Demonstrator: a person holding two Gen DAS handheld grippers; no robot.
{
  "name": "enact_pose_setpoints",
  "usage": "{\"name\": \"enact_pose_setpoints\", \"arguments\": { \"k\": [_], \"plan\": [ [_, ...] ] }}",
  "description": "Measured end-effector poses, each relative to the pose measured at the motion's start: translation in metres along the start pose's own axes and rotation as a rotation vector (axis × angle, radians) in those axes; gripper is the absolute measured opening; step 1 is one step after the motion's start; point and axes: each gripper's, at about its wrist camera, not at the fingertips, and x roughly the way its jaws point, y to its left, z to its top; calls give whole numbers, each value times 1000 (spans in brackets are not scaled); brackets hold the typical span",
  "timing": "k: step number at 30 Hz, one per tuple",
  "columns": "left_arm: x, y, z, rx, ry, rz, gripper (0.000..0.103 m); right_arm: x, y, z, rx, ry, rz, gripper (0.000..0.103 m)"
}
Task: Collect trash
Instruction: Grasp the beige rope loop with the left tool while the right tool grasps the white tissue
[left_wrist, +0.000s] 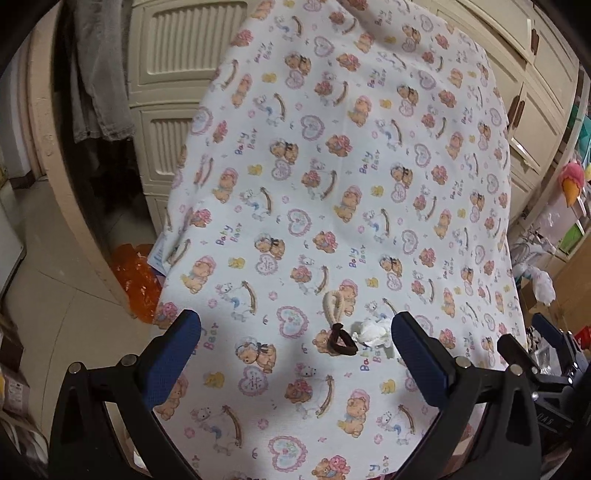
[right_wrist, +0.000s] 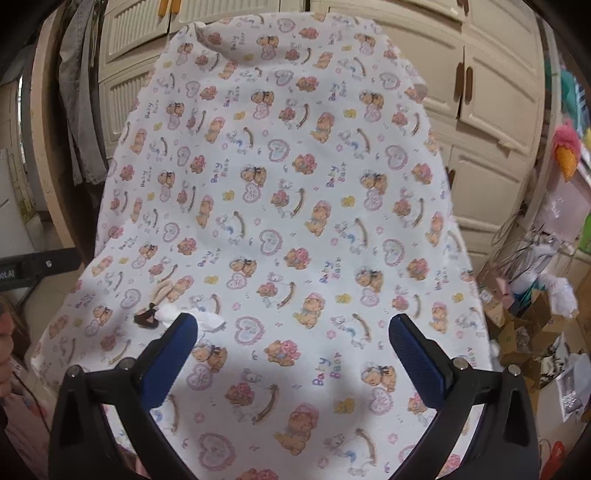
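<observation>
A crumpled white tissue (left_wrist: 371, 332) lies on a table covered by a white bear-print cloth (left_wrist: 332, 166). Next to it lie a dark brown hair tie (left_wrist: 341, 341) and a beige hair tie (left_wrist: 334, 301). My left gripper (left_wrist: 295, 334) is open and empty above the cloth, with the tissue just inside its right fingertip. In the right wrist view the tissue (right_wrist: 210, 319) lies by the left fingertip of my open, empty right gripper (right_wrist: 293, 332), with the brown tie (right_wrist: 146, 317) and beige tie (right_wrist: 162, 290) to its left. The right gripper also shows in the left wrist view (left_wrist: 546, 339).
Cream louvred cabinet doors (left_wrist: 177, 48) stand behind the table. Grey clothes (left_wrist: 96, 74) hang at the left. An orange plastic bag (left_wrist: 138, 280) lies on the floor at the table's left. Cardboard boxes and clutter (right_wrist: 524, 321) crowd the floor at the right.
</observation>
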Motion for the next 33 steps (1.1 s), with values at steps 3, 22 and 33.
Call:
{"name": "enact_pose_setpoints", "arguments": {
  "k": [3, 22, 33],
  "plan": [
    [10, 4, 1, -21, 47, -13, 101, 4, -6, 3, 56, 25, 70, 103],
    [86, -26, -12, -106, 301, -130, 14, 27, -2, -2, 50, 113, 118, 94],
    [59, -25, -7, -14, 233, -90, 0, 31, 6, -5, 27, 127, 135, 93]
  ]
}}
